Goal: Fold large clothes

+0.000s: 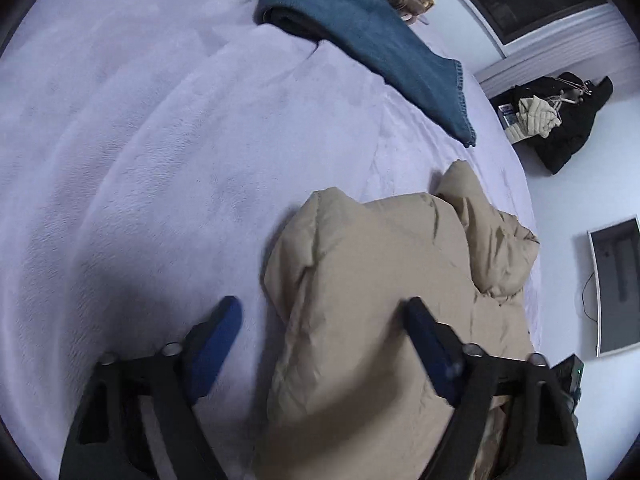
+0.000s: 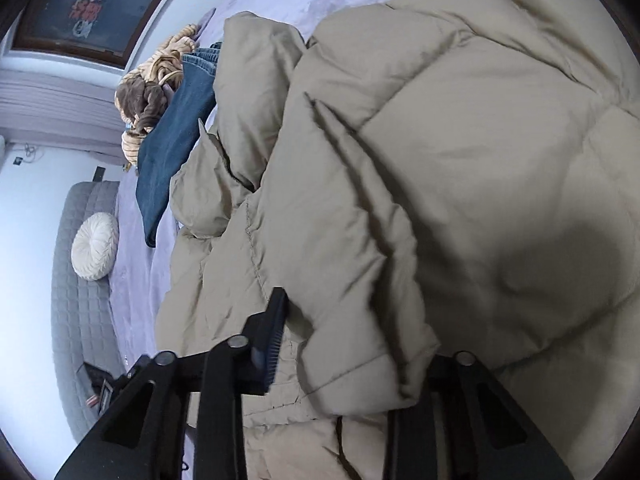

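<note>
My left tool [image 1: 322, 318] gapes over the beige jacket [image 1: 384, 280] on the bed [image 1: 140, 140]; my right tool [image 2: 356, 344], fingers apart around a puffy fold, should clamp deep before lifting.

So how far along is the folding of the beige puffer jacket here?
Early to midway. The beige puffer jacket lies bunched on the lilac bedspread, one part doubled over but loose. The left gripper is open, straddling its edge; the right gripper has jacket fabric between its fingers. Flattening and final folds remain.

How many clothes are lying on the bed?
3: the tan puffy coat nearest, the folded blue jeans farther up, the striped bundle beyond them. More may be hidden under the coat.
</note>
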Motion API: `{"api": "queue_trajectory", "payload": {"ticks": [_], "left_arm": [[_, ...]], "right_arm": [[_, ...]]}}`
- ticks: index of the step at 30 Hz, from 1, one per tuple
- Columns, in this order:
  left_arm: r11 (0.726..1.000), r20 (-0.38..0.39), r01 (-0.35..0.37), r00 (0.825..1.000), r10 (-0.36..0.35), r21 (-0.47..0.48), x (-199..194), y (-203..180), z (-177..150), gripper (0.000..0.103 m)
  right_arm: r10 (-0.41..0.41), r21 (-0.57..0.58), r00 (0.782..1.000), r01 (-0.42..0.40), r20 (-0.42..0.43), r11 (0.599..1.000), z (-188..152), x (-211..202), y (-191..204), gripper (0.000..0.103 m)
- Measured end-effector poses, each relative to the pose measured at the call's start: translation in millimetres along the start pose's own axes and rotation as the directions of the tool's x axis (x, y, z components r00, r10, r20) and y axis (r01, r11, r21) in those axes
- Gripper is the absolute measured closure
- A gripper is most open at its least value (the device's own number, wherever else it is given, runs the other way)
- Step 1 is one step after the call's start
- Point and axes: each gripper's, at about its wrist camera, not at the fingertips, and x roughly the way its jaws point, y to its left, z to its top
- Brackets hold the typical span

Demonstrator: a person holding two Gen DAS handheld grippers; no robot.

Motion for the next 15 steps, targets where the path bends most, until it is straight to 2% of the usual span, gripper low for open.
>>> {"api": "queue_trajectory", "payload": {"ticks": [1,3,4,5,7,8,10,12,15], "left_arm": [[1.0,0.011,0.024,1.0,-0.024,0.0,3.8,-2.7,1.9,0.06],[0.999,0.052,0.029,0.998,-0.031,0.042,-1.4,-16.6,-2.3,0.077],[0.993,0.099,-0.004,0.995,-0.008,0.118,-10.1,-32.7,-5.7,0.083],[0.981,0.132,-0.038,0.991,0.013,0.189,-16.4,-45.9,-9.3,0.083],[0.934,0.19,-0.144,0.978,0.085,0.326,-21.2,-70.6,-17.4,0.083],[0.915,0.199,-0.189,0.972,0.123,0.355,-17.0,-74.0,-16.6,0.083],[0.884,0.193,-0.279,0.956,0.22,0.375,2.5,-69.4,-13.3,0.083],[0.847,0.208,-0.364,0.93,0.304,0.389,17.6,-58.3,-14.2,0.083],[0.808,0.252,-0.44,0.896,0.365,0.391,22.6,-57.5,-16.6,0.079]], "right_arm": [[0.003,-0.009,1.0,-0.003,-0.003,1.0,-1.7,-2.1,0.5,0.086],[-0.001,-0.043,1.0,0.001,-0.001,0.999,-3.9,-4.3,3.1,0.091],[-0.009,-0.064,1.0,0.009,0.005,0.998,-5.1,-6.5,6.1,0.092],[-0.019,-0.083,1.0,0.02,0.016,0.996,-7.2,-9.2,9.4,0.092],[-0.028,-0.088,0.999,0.03,0.024,0.996,-12.6,-13.3,9.1,0.093],[-0.035,-0.079,0.999,0.037,0.024,0.996,-16.9,-12.8,7.1,0.093],[-0.057,-0.068,0.998,0.059,0.026,0.996,-23.7,-8.9,2.1,0.093],[-0.078,-0.08,0.996,0.081,0.03,0.994,-27.5,-1.1,-2.1,0.093],[-0.11,-0.132,0.993,0.115,0.049,0.985,-19.6,4.5,3.8,0.093]]}}
